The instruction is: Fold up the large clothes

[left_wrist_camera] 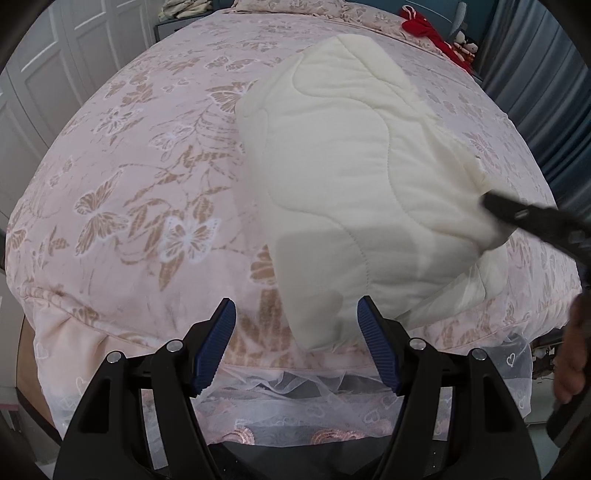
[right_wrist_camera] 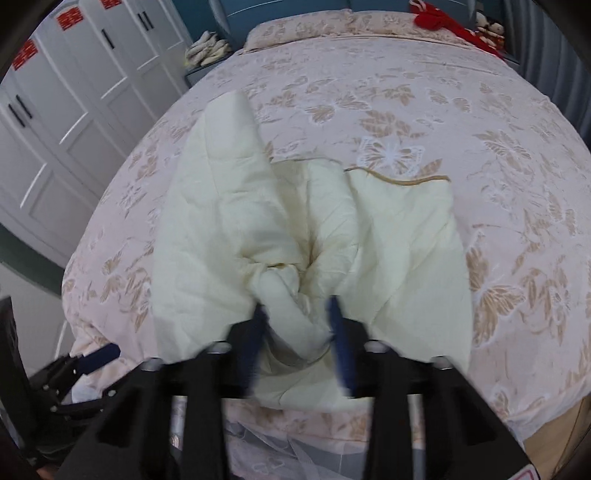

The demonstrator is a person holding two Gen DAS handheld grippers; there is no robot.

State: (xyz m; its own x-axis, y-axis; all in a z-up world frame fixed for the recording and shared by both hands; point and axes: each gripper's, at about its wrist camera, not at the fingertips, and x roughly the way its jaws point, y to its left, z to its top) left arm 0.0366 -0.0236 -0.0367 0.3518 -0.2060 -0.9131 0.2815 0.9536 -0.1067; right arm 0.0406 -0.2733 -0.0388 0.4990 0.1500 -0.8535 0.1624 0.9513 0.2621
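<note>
A cream quilted garment lies on the bed, lifted and bunched at its near right side. In the right wrist view the garment spreads in folds with a tan-trimmed edge at the far right. My right gripper has its blue fingers around a bunched roll of the cloth, with blur around it. It also shows in the left wrist view as a black tip against the garment's right edge. My left gripper is open and empty at the bed's near edge, its right finger beside the garment's near corner.
The bed has a pink cover with butterfly print and a lace skirt at the near edge. White wardrobe doors stand left. A red item and a pillow lie at the head. Blue curtains hang right.
</note>
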